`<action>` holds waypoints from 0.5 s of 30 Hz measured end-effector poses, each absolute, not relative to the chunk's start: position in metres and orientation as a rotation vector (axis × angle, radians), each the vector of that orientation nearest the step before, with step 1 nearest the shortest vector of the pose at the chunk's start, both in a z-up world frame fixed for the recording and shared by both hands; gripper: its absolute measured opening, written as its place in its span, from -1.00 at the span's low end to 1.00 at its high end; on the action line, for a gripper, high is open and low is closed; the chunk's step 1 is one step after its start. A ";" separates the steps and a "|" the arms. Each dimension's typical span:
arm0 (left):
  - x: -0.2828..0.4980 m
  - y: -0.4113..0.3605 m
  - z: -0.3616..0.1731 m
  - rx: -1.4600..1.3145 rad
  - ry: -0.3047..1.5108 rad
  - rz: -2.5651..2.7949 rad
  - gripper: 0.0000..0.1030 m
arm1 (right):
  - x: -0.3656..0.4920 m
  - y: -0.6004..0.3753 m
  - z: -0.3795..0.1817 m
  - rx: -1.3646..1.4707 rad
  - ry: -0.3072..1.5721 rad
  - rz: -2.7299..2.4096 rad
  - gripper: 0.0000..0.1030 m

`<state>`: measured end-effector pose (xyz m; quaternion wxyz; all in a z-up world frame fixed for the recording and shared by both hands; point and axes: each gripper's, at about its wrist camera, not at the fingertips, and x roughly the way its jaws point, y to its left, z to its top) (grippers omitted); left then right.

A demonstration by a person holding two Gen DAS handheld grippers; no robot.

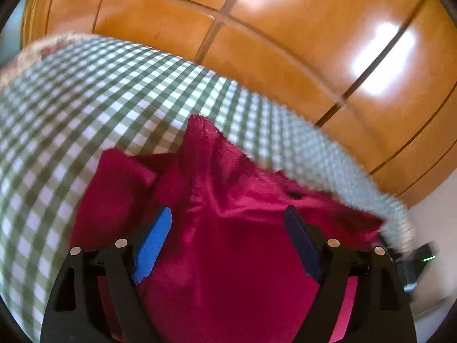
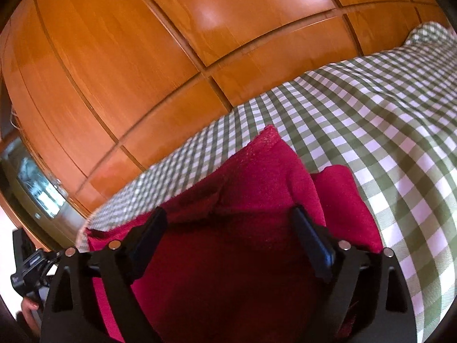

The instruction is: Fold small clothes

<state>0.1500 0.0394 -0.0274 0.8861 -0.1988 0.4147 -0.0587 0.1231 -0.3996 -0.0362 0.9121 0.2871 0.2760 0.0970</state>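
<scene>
**Both grippers spread wide over red garment on checked cover**

Left gripper [image 1: 228, 223]: jaws spread wide, blue pads well apart, nothing clamped. The red fleece garment [image 1: 228, 243] lies between and below the fingers; whether the tips touch it cannot be told. It lies rumpled on the green-and-white checked cover [image 1: 85, 100], a peak rising toward 12 o'clock.

Right gripper [image 2: 230, 225]: likewise released, pads wide apart, the same garment [image 2: 242, 228] beneath them, the cover [image 2: 385, 128] extending toward 2 o'clock.

Both tools angle down toward the wooden wardrobe [image 2: 142, 57]. No legible writing.
</scene>
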 end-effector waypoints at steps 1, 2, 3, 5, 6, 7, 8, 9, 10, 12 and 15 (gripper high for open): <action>0.156 0.036 -0.033 -0.353 0.881 -0.081 0.54 | 0.128 -0.398 -0.036 0.572 0.590 0.187 0.75; 0.159 0.038 -0.044 -0.288 0.907 -0.014 0.54 | 0.132 -0.394 -0.035 0.535 0.627 0.165 0.75; 0.162 0.042 -0.055 -0.250 0.933 0.040 0.54 | 0.136 -0.389 -0.034 0.487 0.663 0.144 0.75; 0.157 0.052 -0.072 -0.270 0.909 0.006 0.54 | 0.148 -0.375 -0.031 0.330 0.737 0.086 0.75; 0.153 0.054 -0.071 -0.274 0.880 -0.006 0.54 | 0.153 -0.370 -0.031 0.270 0.759 0.057 0.74; 0.150 0.054 -0.071 -0.269 0.874 -0.009 0.54 | 0.160 -0.367 -0.034 0.232 0.778 0.031 0.74; 0.149 0.054 -0.070 -0.261 0.875 -0.009 0.54 | 0.169 -0.367 -0.040 0.219 0.804 0.005 0.74; 0.149 0.054 -0.071 -0.265 0.875 -0.009 0.54 | 0.174 -0.366 -0.044 0.214 0.815 -0.012 0.74; 0.150 0.055 -0.072 -0.274 0.871 -0.010 0.54 | 0.178 -0.364 -0.047 0.199 0.816 -0.030 0.75; 0.145 0.059 -0.070 -0.299 0.855 -0.020 0.54 | 0.182 -0.357 -0.050 0.147 0.820 -0.064 0.76; 0.132 0.067 -0.062 -0.399 0.806 -0.058 0.54 | 0.176 -0.358 -0.051 0.150 0.794 -0.056 0.78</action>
